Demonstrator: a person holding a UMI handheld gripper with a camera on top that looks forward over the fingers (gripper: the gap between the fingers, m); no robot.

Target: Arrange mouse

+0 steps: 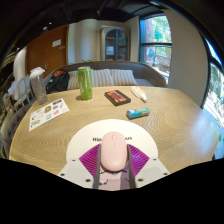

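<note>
— Looking at the bottom centre of the frame first, what did the gripper have?

— A pale pink, rounded plastic mouse sat between its two fingers. The magenta pads pressed against it from both sides, so the fingers were clamped on the mouse.

— Where was that relative to the table?

— Just above a white round mat with dark lettering, which lay on the near edge of the light wooden table, in the lower middle of the frame.

— And beyond the mat?

— Slightly right of centre lay a small teal-green flat object. At the left of the frame was a white printed leaflet, lying flat on the wood.

— Farther back?

— In the upper middle stood a tall green can, upright. Right of it lay a dark rectangular remote-like object with red on it, and just right of that a small white elongated item; I could not tell what it was.

— The far background?

— Behind the table, a grey sofa crossed the upper centre, with a bright window at the upper right.
</note>
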